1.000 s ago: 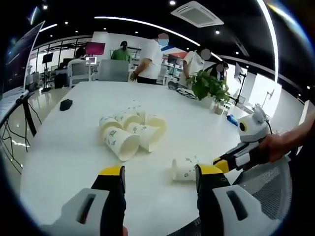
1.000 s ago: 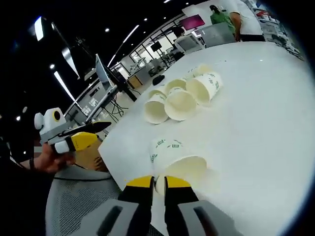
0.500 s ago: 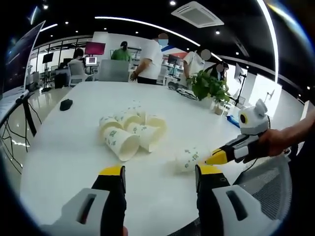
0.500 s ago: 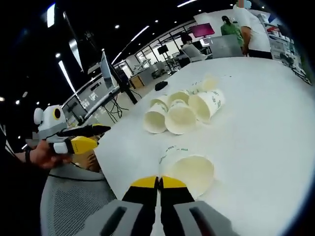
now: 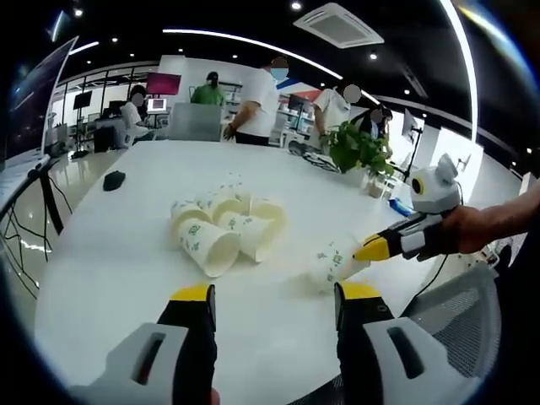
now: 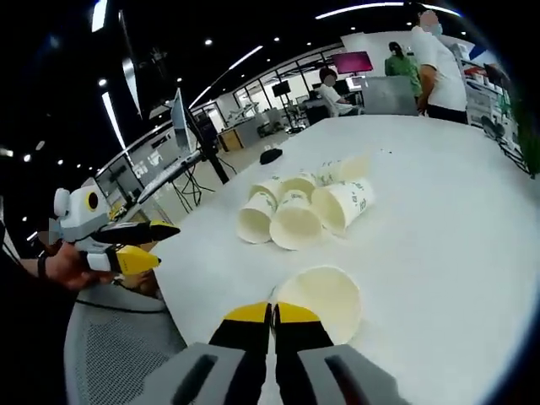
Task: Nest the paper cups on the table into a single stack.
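So far only one white paper cup with green print (image 6: pixel 319 295), low in the right gripper view, is pinched by the rim in the right gripper (image 6: pixel 272 314), while the left gripper (image 5: pixel 272 304) gapes with nothing between its jaws and the pile of loose paper cups (image 5: pixel 221 224) lies unstacked mid-frame on the white worktop (image 5: pixel 126 245).

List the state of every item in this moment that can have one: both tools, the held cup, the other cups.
Right tool: shut on the rim of the held cup.
Held cup: tipped, mouth toward the right gripper view's camera.
Left tool: open, holding nothing.
Cup cluster: lying on their sides on the white table, not stacked.
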Tool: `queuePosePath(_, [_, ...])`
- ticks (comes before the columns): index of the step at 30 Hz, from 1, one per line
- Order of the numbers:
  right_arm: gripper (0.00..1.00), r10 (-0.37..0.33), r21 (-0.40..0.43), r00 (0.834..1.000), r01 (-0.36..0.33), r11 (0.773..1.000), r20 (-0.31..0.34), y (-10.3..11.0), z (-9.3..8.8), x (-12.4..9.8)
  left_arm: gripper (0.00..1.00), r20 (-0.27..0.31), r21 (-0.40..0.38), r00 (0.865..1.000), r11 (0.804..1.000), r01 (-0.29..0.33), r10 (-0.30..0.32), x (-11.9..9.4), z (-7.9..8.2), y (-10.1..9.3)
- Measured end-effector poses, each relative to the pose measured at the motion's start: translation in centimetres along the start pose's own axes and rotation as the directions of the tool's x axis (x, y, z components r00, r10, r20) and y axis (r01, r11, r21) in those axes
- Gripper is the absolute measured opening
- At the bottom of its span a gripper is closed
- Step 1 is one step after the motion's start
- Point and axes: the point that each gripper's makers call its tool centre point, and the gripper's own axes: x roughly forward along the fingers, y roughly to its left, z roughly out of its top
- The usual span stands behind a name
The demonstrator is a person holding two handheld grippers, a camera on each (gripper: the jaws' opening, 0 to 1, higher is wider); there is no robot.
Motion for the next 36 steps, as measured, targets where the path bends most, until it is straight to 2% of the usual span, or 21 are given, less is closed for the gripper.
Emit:
queuePosePath(15, [0.0, -0.057, -0.101, 0.998, 0.057, 0.993, 0.005, -1.6, 1.9, -0.4, 0.56, -0.008, 0.006, 1.0, 1.0, 0.002, -0.002, 0.1, -0.2, 0.0])
queuePosePath(18, [0.0, -0.07, -0.136, 0.997, 0.068, 0.988, -0.012, -2.2, 1.9, -0.1, 0.56, -0.009, 0.006, 1.0, 1.0, 0.003, -0.003, 0.1, -0.2, -0.1])
queuePosePath(26, [0.0, -0.05, -0.192, 0.997, 0.038, 0.981, -0.059, -0.9, 1.2, 1.1, 0.56, -0.008, 0.003, 1.0, 1.0, 0.001, -0.001, 0.0, 0.0, -0.3])
queuePosePath(30, [0.0, -0.024, -0.216, 0.997, 0.007, 0.976, -0.077, 0.4, 0.8, 1.6, 0.56, -0.01, 0.001, 1.0, 1.0, 0.002, -0.002, 0.0, -0.1, -0.2])
queuePosePath(36, [0.03, 0.002, -0.244, 0.994, -0.03, 0.969, -0.113, 1.6, -0.1, 2.1, 0.56, -0.011, 0.003, 1.0, 1.0, 0.004, -0.004, 0.0, -0.1, -0.2])
